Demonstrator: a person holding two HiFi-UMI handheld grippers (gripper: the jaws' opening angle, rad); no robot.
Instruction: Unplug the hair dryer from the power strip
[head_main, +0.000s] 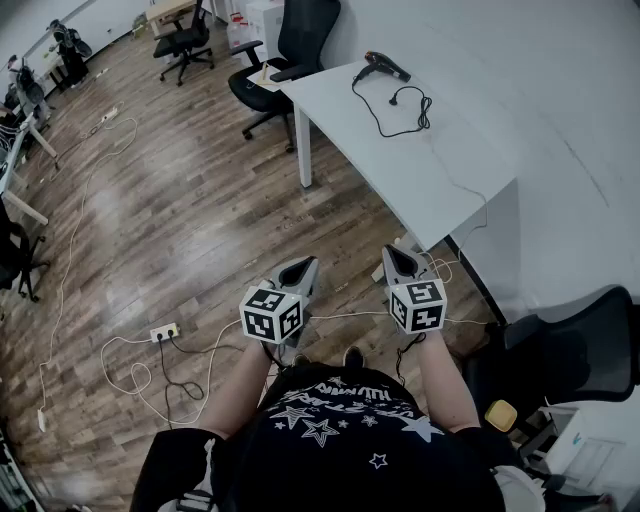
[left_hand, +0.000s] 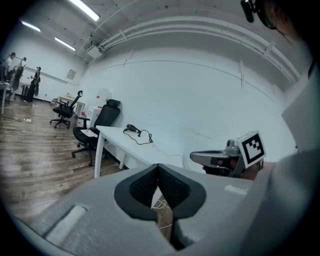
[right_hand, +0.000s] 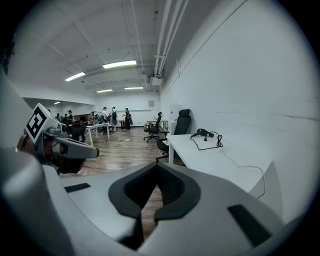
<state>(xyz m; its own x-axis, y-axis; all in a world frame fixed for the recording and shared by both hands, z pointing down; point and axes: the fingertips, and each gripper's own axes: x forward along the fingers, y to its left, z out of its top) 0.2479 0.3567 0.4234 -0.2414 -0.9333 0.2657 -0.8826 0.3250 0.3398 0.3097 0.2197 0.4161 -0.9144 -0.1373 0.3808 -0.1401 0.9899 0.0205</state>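
A black hair dryer (head_main: 385, 65) lies at the far end of the white table (head_main: 450, 180), its black cord (head_main: 410, 120) looped beside it on the tabletop. It also shows far off in the left gripper view (left_hand: 132, 129) and the right gripper view (right_hand: 202, 133). A white power strip (head_main: 165, 330) with a black plug in it lies on the wooden floor to my left. My left gripper (head_main: 300, 268) and right gripper (head_main: 398, 262) are held side by side in front of my body, short of the table's near corner. Both are shut with nothing between the pads (left_hand: 158, 167) (right_hand: 156, 167).
A thin white cable (head_main: 478, 215) drops from the table's near edge to the floor. Black office chairs (head_main: 285, 55) stand at the table's far side and another (head_main: 570, 350) at my right. Loose cables (head_main: 140, 375) trail across the floor. People stand far back in the room (right_hand: 107, 117).
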